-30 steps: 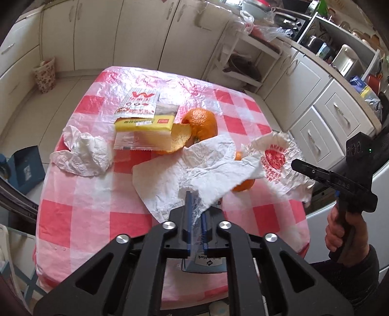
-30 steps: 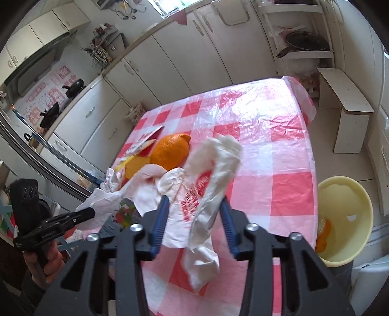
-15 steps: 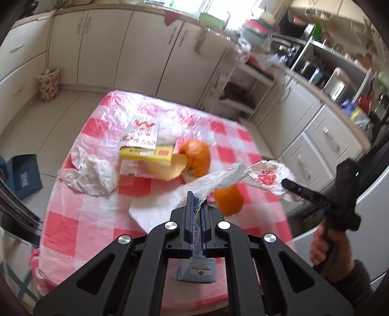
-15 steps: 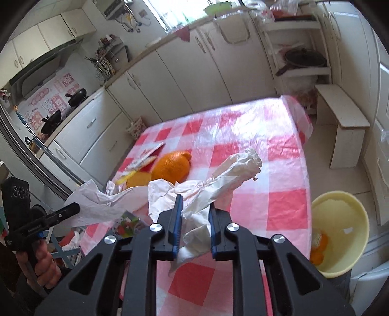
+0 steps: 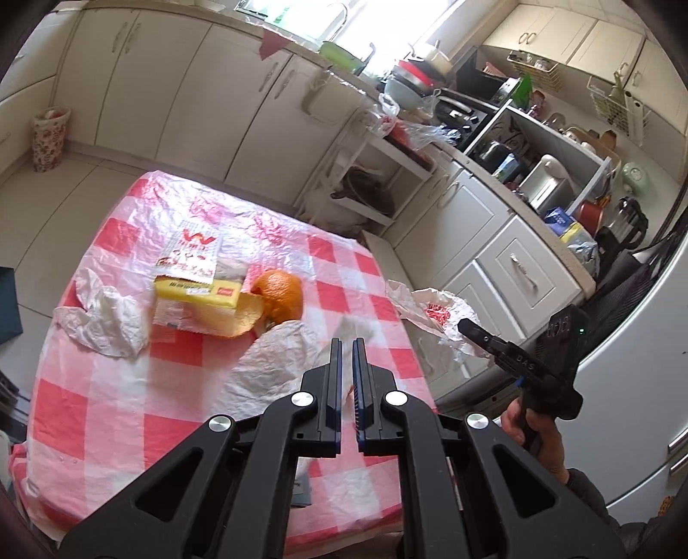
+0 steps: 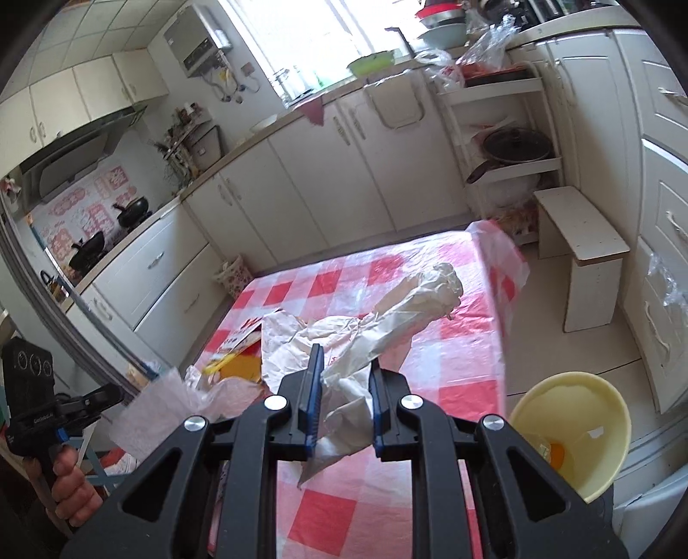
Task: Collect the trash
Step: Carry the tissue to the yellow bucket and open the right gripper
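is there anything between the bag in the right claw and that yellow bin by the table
Nothing visible. The right claw holds the white plastic bag above the table's near corner, and the yellow bin stands open on the floor to its right, past the table edge.

I am in a lived-in home kitchen. Cream cabinets (image 6: 275,193) run along the walls under a bright window (image 6: 301,38). Left of that window hang a water heater (image 6: 195,41) and a range hood (image 6: 81,142), with black woks (image 6: 133,210) on the stove below. Right of the window, open shelves (image 6: 511,124) hold pans. A red-checked plastic cloth (image 5: 107,387) covers my surface.
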The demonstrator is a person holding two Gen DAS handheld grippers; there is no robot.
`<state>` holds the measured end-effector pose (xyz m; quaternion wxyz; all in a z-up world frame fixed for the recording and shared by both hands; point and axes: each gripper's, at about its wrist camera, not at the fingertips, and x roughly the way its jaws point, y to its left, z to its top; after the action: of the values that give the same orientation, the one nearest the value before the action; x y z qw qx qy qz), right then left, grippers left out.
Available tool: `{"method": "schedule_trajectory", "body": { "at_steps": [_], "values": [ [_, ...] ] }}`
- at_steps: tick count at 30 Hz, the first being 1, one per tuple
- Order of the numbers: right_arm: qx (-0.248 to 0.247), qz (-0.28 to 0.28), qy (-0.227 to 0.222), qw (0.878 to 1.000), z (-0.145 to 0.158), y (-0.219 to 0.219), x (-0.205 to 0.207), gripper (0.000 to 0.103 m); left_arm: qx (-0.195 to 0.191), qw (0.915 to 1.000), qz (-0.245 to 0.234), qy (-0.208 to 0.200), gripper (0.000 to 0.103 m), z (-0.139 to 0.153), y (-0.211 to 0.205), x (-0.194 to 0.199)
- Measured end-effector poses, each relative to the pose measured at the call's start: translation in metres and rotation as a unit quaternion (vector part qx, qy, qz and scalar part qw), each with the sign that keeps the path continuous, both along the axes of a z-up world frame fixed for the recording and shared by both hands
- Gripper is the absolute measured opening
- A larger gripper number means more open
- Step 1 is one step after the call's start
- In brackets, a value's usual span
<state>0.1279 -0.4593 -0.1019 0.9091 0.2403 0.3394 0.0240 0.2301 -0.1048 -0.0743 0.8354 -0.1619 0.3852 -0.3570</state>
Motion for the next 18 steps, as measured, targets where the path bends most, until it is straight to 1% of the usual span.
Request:
{"method": "schedule_trajectory", "body": {
  "at_steps": [2,4,5,6,7,8,9,10,11,12,14,16,18],
  "values": [
    [-0.003,-0.027,0.001,1.000,0.002,-0.015,-0.005,0.019,0.000,1.0000,0.000,-0.005,0.005,0.004,-0.001,0.000],
    [0.001,-0.054,0.011,0.998,0.000,-0.032,-0.009,0.019,0.019,0.9998,0.006,-0.005,0.005,0.003,-0.005,0.002],
    [0.004,-0.068,0.020,0.997,-0.002,-0.041,-0.011,0.019,0.029,0.9996,-0.001,0.001,0.005,0.000,-0.009,0.004],
    [0.008,-0.083,0.032,0.996,-0.007,-0.051,-0.014,0.019,0.040,0.9991,-0.007,0.007,0.011,-0.002,-0.012,0.005],
    [0.009,-0.096,0.042,0.994,-0.012,-0.059,-0.016,0.019,0.054,0.9983,-0.018,0.011,0.018,-0.006,-0.016,0.006],
    [0.009,-0.109,0.053,0.993,-0.017,-0.066,-0.018,0.019,0.067,0.9972,-0.030,0.017,0.045,-0.010,-0.021,0.005],
    [0.009,-0.119,0.067,0.991,-0.024,-0.074,-0.018,0.019,0.076,0.9964,-0.034,0.016,0.070,-0.013,-0.024,0.002],
    [0.008,-0.131,0.083,0.988,-0.032,-0.081,-0.020,0.019,0.090,0.9951,-0.039,0.004,0.076,-0.014,-0.028,-0.003],
    [0.009,-0.143,0.099,0.985,-0.040,-0.088,-0.021,0.020,0.108,0.9932,-0.042,-0.009,0.079,-0.014,-0.032,-0.007],
    [0.014,-0.153,0.115,0.981,-0.050,-0.095,-0.022,0.020,0.140,0.9888,-0.042,-0.027,0.081,-0.014,-0.038,-0.012],
    [0.024,-0.171,0.141,0.975,-0.067,-0.106,-0.024,0.020,0.188,0.9810,-0.031,-0.038,0.082,-0.022,-0.045,-0.012],
    [0.034,-0.184,0.162,0.969,-0.082,-0.117,-0.024,0.020,0.214,0.9761,-0.030,-0.024,0.082,-0.033,-0.050,-0.008],
    [0.046,-0.197,0.184,0.962,-0.099,-0.126,-0.025,0.019,0.244,0.9694,-0.029,-0.011,0.082,-0.047,-0.056,-0.003]
  ]
}}
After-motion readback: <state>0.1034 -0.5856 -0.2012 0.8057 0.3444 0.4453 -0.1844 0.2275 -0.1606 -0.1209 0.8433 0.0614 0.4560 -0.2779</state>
